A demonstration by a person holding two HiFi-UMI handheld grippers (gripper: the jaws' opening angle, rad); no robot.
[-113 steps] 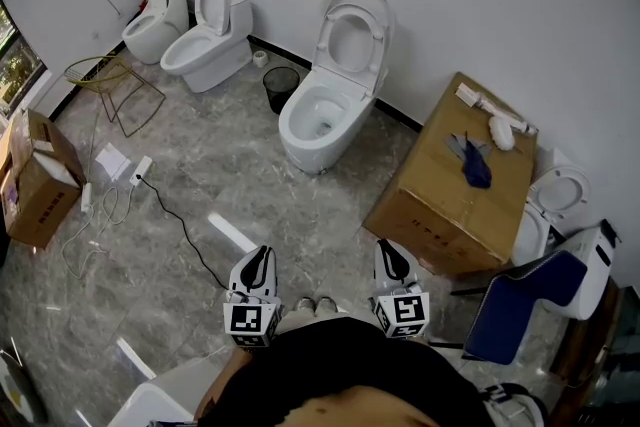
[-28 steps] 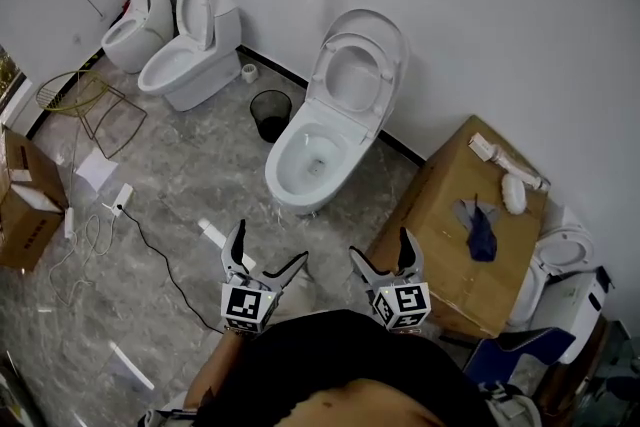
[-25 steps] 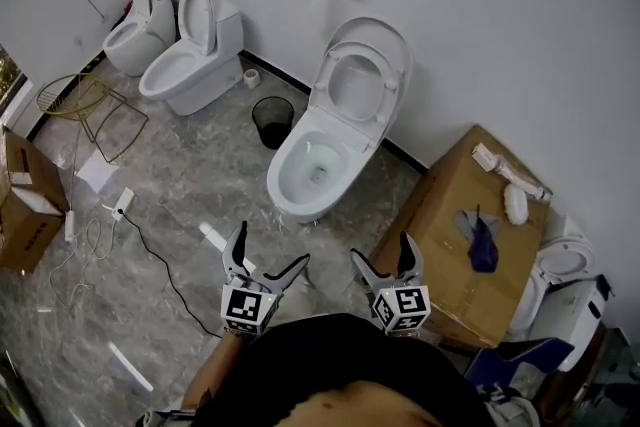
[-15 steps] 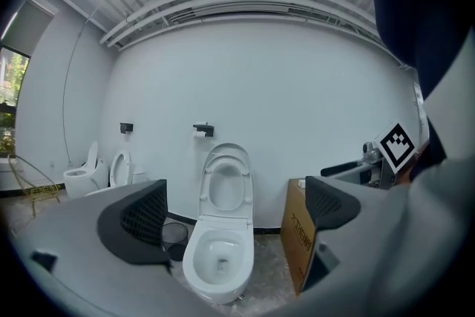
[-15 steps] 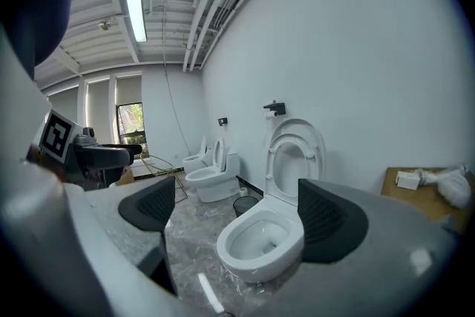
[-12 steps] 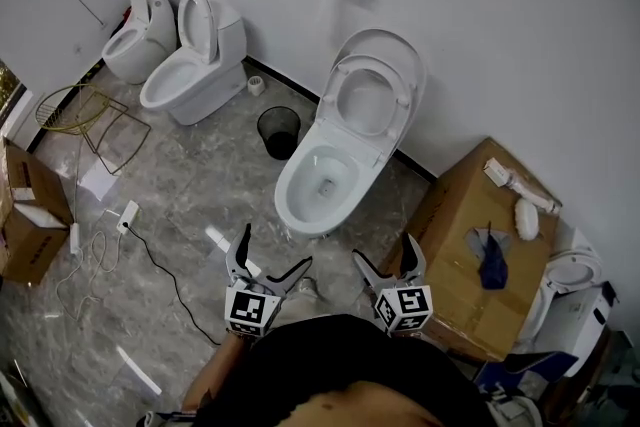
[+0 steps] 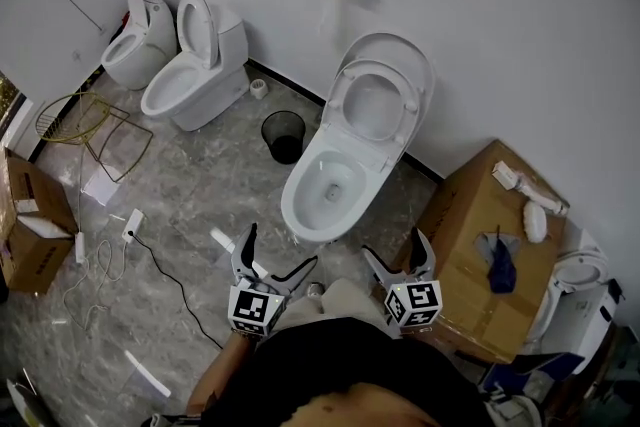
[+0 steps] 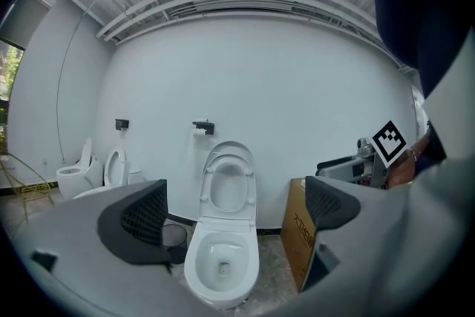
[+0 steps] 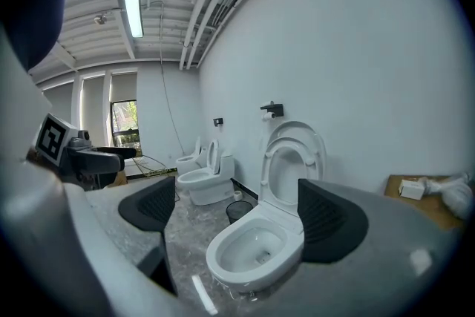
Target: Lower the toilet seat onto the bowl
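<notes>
A white toilet stands against the wall with its seat (image 7: 373,103) and lid raised upright over the open bowl (image 7: 330,190). The same seat (image 8: 226,185) and bowl (image 8: 221,267) fill the middle of the left gripper view, and the seat (image 9: 286,159) and bowl (image 9: 256,249) show in the right gripper view. My left gripper (image 7: 275,260) and right gripper (image 7: 397,250) are both open and empty, held low in front of the bowl and apart from it.
A black bin (image 7: 285,135) sits left of the toilet. A cardboard box (image 7: 480,250) with a blue cloth and white items stands to its right. Two more toilets (image 7: 190,65) stand at the far left. A cable (image 7: 165,265) and scraps lie on the grey floor.
I have walked closer to the toilet; it now sits nearer and more central. Both grippers, shut at first, have opened and stay held in front of me.
</notes>
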